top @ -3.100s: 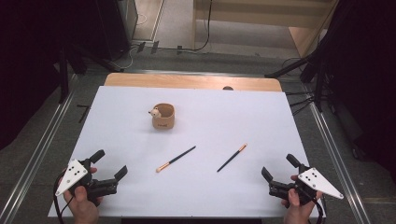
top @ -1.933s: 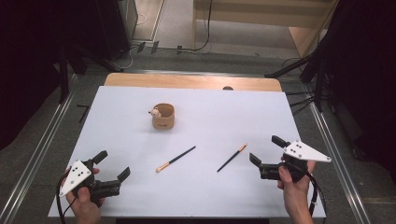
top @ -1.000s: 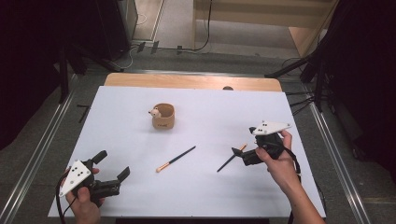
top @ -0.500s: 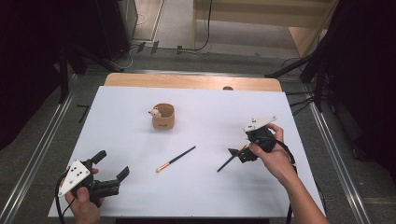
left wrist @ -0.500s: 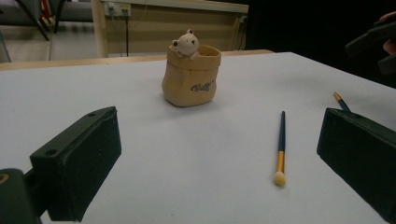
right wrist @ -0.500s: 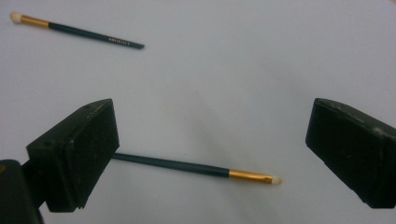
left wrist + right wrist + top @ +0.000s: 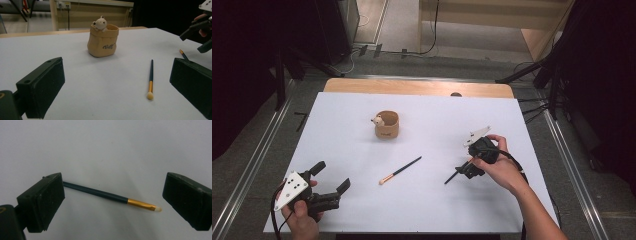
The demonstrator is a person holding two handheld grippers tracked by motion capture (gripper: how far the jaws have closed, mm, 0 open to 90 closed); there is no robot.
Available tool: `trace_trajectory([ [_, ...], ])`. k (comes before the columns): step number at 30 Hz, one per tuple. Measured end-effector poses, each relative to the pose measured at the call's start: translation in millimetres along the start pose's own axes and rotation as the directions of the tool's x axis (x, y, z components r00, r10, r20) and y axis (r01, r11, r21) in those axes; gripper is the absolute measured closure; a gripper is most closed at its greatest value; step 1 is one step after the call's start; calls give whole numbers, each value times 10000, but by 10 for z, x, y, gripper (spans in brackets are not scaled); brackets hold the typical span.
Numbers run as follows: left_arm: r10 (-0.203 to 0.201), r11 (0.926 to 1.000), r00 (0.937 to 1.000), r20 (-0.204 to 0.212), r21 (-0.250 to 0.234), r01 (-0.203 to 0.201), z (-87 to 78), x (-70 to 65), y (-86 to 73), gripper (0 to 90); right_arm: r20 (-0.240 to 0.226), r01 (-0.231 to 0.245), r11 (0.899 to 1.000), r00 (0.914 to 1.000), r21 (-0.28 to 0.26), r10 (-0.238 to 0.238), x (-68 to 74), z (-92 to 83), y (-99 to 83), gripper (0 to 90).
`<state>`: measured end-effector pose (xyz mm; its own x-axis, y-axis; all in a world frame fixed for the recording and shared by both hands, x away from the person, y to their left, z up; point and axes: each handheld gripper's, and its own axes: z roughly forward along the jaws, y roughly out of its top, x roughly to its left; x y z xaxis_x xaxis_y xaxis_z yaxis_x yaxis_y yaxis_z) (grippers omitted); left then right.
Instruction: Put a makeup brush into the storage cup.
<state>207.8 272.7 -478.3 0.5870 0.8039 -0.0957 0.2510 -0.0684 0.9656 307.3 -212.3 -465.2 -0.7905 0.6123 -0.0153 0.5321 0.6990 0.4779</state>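
Since the earlier frame my right tongs (image 7: pixel 465 168) have come in from the bench's near right corner and now hover over the right-hand slim dark-handled brush with gold ferrule and pale tip (image 7: pixel 110 195). Left tongs (image 7: pixel 333 187) haven't budged, parked near-left, jaws apart and empty. Right jaws are also wide apart, nothing between the pads yet.

Key geometry: the brush lies flat on the white bench top (image 7: pixel 437 115), its long axis running across the gap between my jaws rather than along them (so closing now would pinch it end to end, not across the shaft). I'd judge a wrist turn is needed before descending.

Second brush with the round tip (image 7: pixel 400 170) sits mid-bench, nearer the left tongs. Tan bag-shaped ceramic cup with a small bear (image 7: pixel 387 124) is farther back, well apart from both.
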Motion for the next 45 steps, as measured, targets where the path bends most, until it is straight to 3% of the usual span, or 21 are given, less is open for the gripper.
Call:
trace_trajectory([
  [5,-6,10000,10000,-11,5,6,-2,4,-2,0,-119,679,9960,9977,579,-673,14,68,56,50],
  [9,-29,10000,10000,-5,-10,29,-8,6,-1,0,-83,964,9896,9953,1064,-961,44,123,67,56],
  [11,-32,10000,10000,-4,-5,32,-13,9,-1,0,-105,1184,9815,9929,1504,-1182,75,173,73,63],
  [17,-41,10000,10000,-6,-21,41,-18,11,2,0,-333,1551,9675,9879,1996,-1515,104,252,89,118],
  [32,-6,10000,10000,63,22,5,-4,0,-2,0,-398,1411,9591,9900,2455,-1355,68,305,46,159],
  [36,4,10000,10000,60,56,-5,-3,-6,-3,0,-678,1427,9604,9892,2393,-1301,52,299,29,198],
  [37,19,10000,10000,78,60,-19,-4,-6,-4,0,-720,1445,9602,9888,2391,-1309,48,295,27,219],
  [38,21,10000,10000,93,65,-22,-4,-6,-4,0,-826,1490,9591,9877,2408,-1327,42,274,33,341],
  [39,12,10000,9999,111,66,-13,-3,-7,-3,0,-826,1490,9591,9877,2408,-1327,42,274,33,341],
  [40,-1,10000,9999,127,64,0,-3,-8,-3,0,-718,1387,9602,9896,2425,-1248,19,233,43,581],
  [43,25,10000,9998,209,68,-27,4,-24,-2,0,-676,1054,9618,9935,2526,-911,-12,217,36,674],
  [44,47,10000,9997,228,80,-49,8,-33,-3,0,-608,810,9655,9958,2475,-679,-26,212,23,818],
  [45,102,9999,9997,240,122,-105,11,-39,-2,0,-608,810,9655,9958,2475,-679,-26,212,23,818],
])
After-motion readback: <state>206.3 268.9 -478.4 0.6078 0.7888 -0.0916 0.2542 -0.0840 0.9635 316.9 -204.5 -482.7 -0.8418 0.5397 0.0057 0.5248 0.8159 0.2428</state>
